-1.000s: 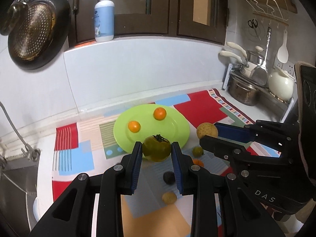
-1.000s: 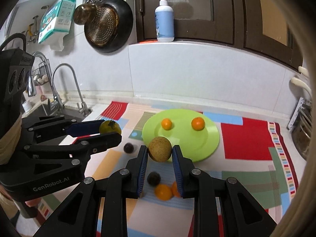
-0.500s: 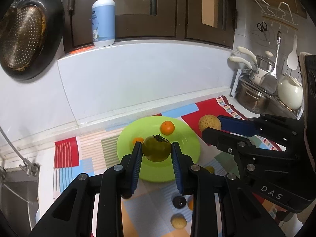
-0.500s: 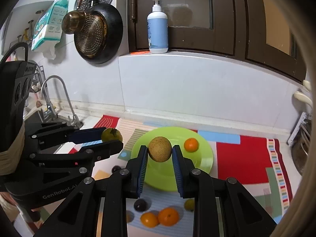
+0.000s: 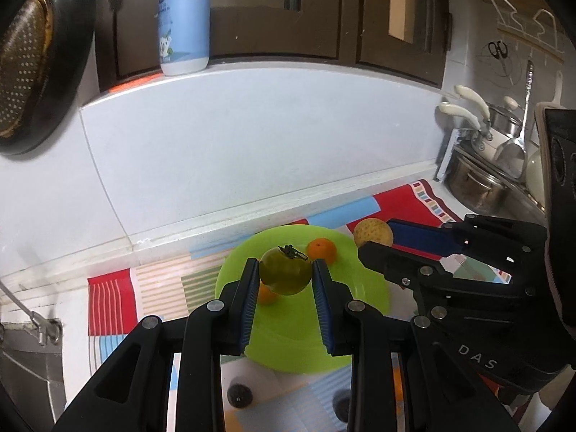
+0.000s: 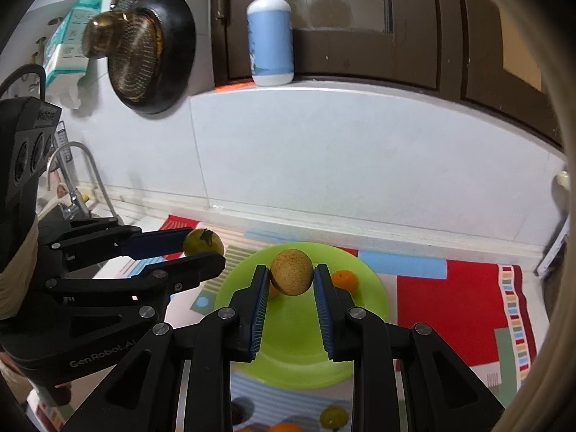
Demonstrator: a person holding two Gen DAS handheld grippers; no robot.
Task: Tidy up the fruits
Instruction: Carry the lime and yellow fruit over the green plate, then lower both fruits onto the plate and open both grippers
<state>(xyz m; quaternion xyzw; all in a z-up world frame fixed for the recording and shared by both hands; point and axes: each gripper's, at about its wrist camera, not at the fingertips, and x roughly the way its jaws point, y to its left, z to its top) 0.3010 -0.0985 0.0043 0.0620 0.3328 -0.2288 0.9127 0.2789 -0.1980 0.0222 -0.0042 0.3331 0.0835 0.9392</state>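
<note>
Green plate (image 5: 367,302) now sits under both your grippers: left gripper (image 5: 286,273) clamps the green tomato (image 5: 286,270), right gripper (image 6: 291,277) the tan fruit (image 6: 291,270). Both carried in from the desk; height above plate probably small. Release next.

Two oranges (image 5: 321,250) on plate (image 5: 298,338); plate on mat (image 6: 450,298).

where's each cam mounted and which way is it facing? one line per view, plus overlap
Left wrist: on the left gripper, looking forward and down at the green plate; its fingers clamp a green tomato; right gripper enters from the right.
Right wrist: on the right gripper, same heading; clamps a tan round fruit; left gripper enters from the left.
Shared: plate, both held fruits, pump bottle, hanging pan.
</note>
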